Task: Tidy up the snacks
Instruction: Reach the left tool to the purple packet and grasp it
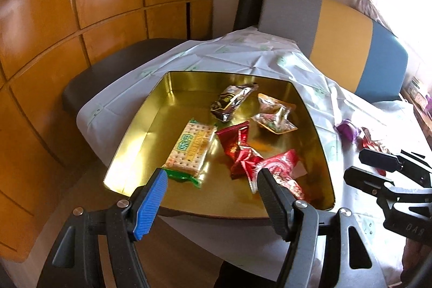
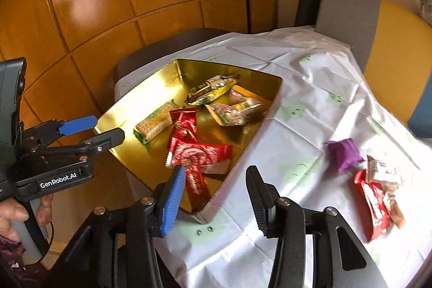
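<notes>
**Snack tin on the worktop, with both hand-held grippers apart and empty**

Left wrist view. The left hand-held gripper hangs over the near rim of the gold tin, its two fingers spread wide with nothing between them. The tin sits on a white patterned cloth that covers the worktop. Inside the tin lie a cracker packet at the left, a dark foil packet toward the far side, a clear packet of mixed snacks at the far right, a twisted red wrapper in the middle, and a second red packet near the right finger. On the cloth outside the tin, to the right, lies a purple packet. The right hand-held gripper enters from the right edge, its fingers apart. A grey, yellow and blue chair back stands behind the worktop.

Right wrist view. The right hand-held gripper is held above the tin's near corner and the cloth beside it, fingers apart and empty. The gold tin lies to the left with its packets inside. The left hand-held gripper reaches in from the left over the tin's rim, fingers apart. On the cloth at the right lie the purple packet, a red packet and a pale packet, clustered together and well apart from the tin.
</notes>
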`<state>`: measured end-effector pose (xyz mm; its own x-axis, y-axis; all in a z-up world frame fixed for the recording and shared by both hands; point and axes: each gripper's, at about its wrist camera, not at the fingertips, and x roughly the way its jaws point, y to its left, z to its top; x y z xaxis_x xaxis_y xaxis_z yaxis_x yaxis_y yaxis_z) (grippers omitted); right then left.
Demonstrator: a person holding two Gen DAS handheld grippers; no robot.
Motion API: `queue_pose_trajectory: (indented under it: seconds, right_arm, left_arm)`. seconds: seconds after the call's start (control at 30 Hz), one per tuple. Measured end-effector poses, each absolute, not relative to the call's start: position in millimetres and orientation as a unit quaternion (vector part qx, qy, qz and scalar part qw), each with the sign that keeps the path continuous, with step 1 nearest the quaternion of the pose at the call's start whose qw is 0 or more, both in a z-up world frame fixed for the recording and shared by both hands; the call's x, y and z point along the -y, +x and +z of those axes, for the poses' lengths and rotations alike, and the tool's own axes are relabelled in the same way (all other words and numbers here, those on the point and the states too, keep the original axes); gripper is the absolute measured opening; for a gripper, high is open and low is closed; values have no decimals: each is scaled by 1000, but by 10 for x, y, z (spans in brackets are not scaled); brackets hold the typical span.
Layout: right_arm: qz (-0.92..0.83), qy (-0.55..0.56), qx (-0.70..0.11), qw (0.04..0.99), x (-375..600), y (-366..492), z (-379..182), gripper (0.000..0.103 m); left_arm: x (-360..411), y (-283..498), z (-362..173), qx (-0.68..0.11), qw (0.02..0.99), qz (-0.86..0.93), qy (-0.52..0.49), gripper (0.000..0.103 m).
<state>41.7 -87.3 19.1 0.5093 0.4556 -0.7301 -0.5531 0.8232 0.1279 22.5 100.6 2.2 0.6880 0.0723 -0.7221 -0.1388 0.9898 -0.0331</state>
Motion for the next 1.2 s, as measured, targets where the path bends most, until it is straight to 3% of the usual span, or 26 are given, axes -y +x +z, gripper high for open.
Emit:
queue_pose_trajectory:
  seconds: [0.37,0.93,1.2]
  right_arm:
    - [243,-46,-406,880,1373,364,142,66]
    - [119,-58,-429,893,2570,511,94,72]
    - [39,-13,-443,895,3310,656,-56,73]
  left_arm:
    - [-760,194,75,-388,921,33,-18,69]
    - [-252,305,168,-382,923,-23,43,69]
    - [207,561,234,-403,907,-99,75,69]
